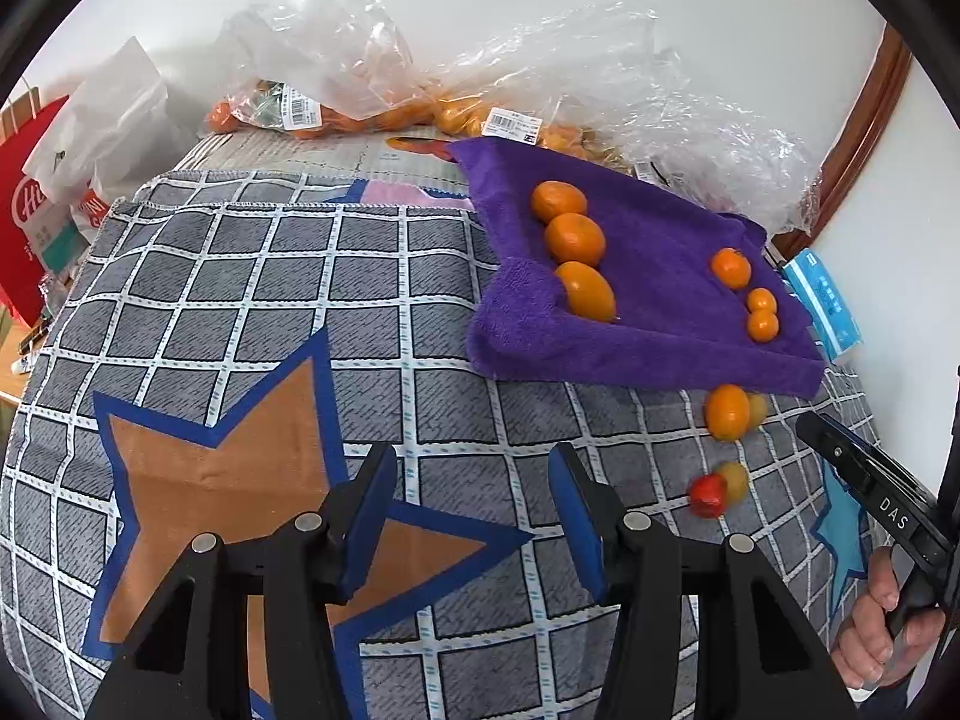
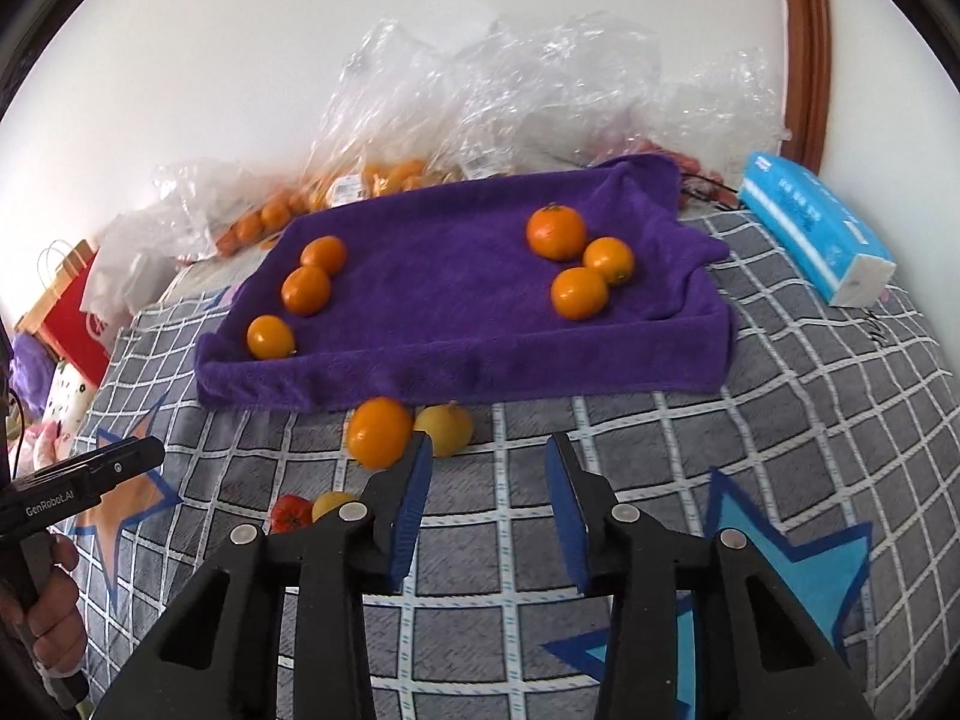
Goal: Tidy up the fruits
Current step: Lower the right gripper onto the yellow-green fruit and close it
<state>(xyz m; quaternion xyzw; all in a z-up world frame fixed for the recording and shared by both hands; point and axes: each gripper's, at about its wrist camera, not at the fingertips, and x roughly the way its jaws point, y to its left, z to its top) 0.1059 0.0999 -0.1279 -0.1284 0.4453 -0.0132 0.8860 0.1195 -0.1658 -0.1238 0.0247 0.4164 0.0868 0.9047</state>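
A purple towel-lined tray (image 1: 660, 348) (image 2: 456, 366) lies on the checked cloth. It holds three oranges (image 2: 306, 290) in a row on its left side and three more (image 2: 579, 293) on its right. In front of the tray lie a loose orange (image 2: 379, 432) (image 1: 727, 412), a pale yellow fruit (image 2: 445, 429), a small red fruit (image 1: 708, 495) (image 2: 291, 513) and a small yellow one (image 1: 735, 480). My left gripper (image 1: 474, 462) hovers open over the cloth, left of these fruits. My right gripper (image 2: 491, 450) is open with nothing between its fingers; its left finger sits just right of the loose orange.
Clear plastic bags (image 1: 336, 54) with more oranges are piled against the white wall behind the tray. A blue tissue pack (image 2: 816, 234) lies at the tray's right. A red paper bag (image 1: 30, 222) stands at the far left. A hand (image 1: 882, 630) holds the other gripper's handle.
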